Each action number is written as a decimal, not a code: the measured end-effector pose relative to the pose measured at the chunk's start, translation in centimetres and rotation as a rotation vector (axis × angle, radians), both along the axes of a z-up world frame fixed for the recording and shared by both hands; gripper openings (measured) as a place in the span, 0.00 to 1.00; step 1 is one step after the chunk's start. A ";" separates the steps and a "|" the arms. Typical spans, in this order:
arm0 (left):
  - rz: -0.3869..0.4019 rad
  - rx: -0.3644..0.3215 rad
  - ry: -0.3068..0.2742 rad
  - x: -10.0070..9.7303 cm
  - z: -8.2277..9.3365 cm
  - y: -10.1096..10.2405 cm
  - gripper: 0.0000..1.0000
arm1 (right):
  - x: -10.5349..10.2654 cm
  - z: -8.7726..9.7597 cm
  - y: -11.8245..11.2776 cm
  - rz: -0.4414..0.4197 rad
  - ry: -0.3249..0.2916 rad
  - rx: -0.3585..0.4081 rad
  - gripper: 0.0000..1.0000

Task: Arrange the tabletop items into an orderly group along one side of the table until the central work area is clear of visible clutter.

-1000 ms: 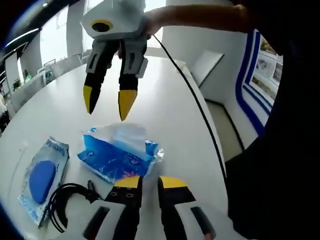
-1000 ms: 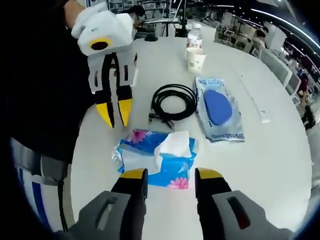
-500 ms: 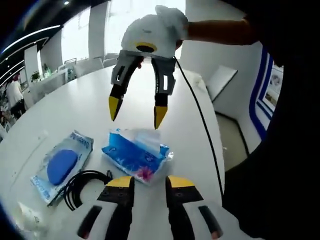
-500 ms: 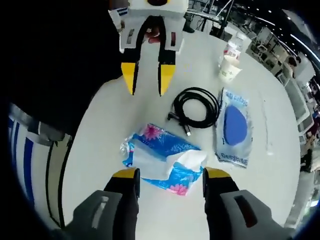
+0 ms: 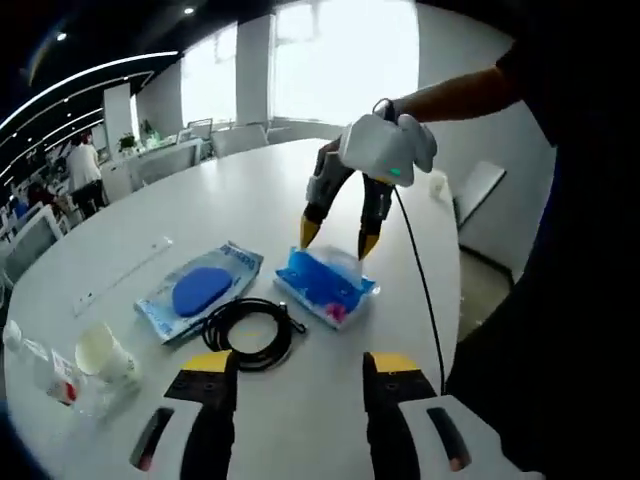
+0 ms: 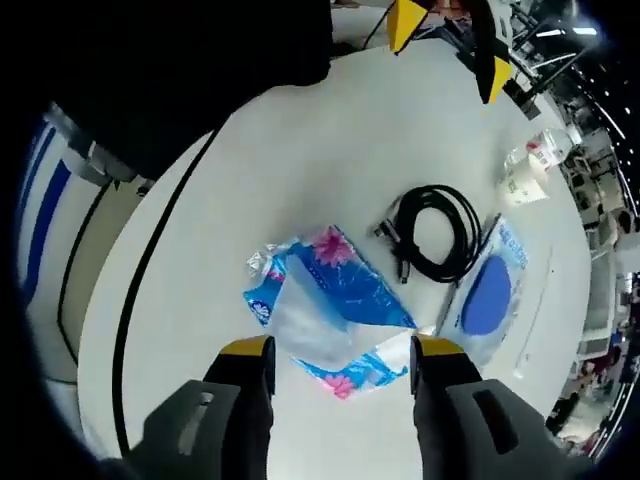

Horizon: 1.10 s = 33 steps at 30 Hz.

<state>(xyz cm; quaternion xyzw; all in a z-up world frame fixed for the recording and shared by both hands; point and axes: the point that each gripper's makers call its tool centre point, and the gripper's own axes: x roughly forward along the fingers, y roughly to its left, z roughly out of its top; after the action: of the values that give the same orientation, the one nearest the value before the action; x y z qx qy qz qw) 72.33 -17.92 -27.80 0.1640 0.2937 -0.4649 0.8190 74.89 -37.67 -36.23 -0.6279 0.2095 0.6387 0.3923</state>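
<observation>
Table: one, white and round-edged (image 5: 200,210), carrying every item listed below.
Grippers: two, both with yellow-tipped jaws.
Right gripper (image 5: 334,236): seen in the left gripper view poised over the tissue pack, jaws spread, one tip on either side of the pack's far end; whether the tips touch the wrapper cannot be told. In its own view (image 6: 340,348) the two tips straddle the pack's near edge.
Left gripper (image 5: 302,362): jaws spread wide, holding nothing, on the near side of the cable; its tips (image 6: 446,38) enter the far edge of the right gripper view.
Tissue pack: one, blue with pink flowers (image 5: 326,286), toward the right edge of the table, a white sheet standing out of its slot (image 6: 325,312).
Blue pouch: one, clear wrapper with a blue oval inside (image 5: 202,291), left of the tissue pack and just beyond the cable.
Cable: one, black and coiled (image 5: 250,331), between the pouch and the tissue pack, near side.
Paper cup: one (image 5: 103,354), near left.
Bottle: one, clear, lying beside the cup (image 5: 40,366).
Left gripper view extras: chairs, bright windows and people in the far room.
Right gripper view extras: the floor beside the table and a black cord running across the table edge (image 6: 160,270).
</observation>
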 end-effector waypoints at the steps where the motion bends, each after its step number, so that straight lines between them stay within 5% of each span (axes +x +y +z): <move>1: 0.014 0.005 -0.009 0.1 0.2 0.7 0.50 | 0.0 -0.2 -0.1 0.026 -0.013 -0.020 0.51; 4: 0.069 0.049 -0.030 0.1 0.5 3.7 0.51 | -0.5 -0.9 -0.1 0.098 -0.032 -0.066 0.51; 10: 0.155 0.029 -0.025 -0.2 1.3 7.1 0.56 | -1.1 -1.7 0.5 0.209 -0.040 -0.096 0.43; 19: 0.267 0.022 -0.001 -1.2 1.9 12.0 0.66 | -1.3 -2.9 0.3 0.273 -0.021 -0.160 0.37; 22: 0.312 -0.019 -0.008 -1.1 2.2 13.0 0.68 | -0.7 -3.4 0.1 0.379 -0.085 -0.216 0.31; 24: 0.332 0.009 -0.058 -1.0 2.2 14.0 0.67 | -1.7 -3.9 0.2 0.371 -0.036 -0.207 0.29; 28: 0.349 0.003 -0.028 -1.7 1.4 14.6 0.66 | -2.2 -4.1 0.2 0.410 -0.036 -0.222 0.22; 33: 0.359 0.003 -0.038 -2.0 1.0 14.9 0.63 | -2.4 -3.8 0.5 0.410 -0.032 -0.221 0.00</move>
<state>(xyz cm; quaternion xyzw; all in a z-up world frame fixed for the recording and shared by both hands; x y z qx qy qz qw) 70.37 -2.99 -26.78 0.1188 0.3034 -0.3077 0.8939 72.52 -37.21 -40.07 -0.7067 0.1397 0.6681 0.1863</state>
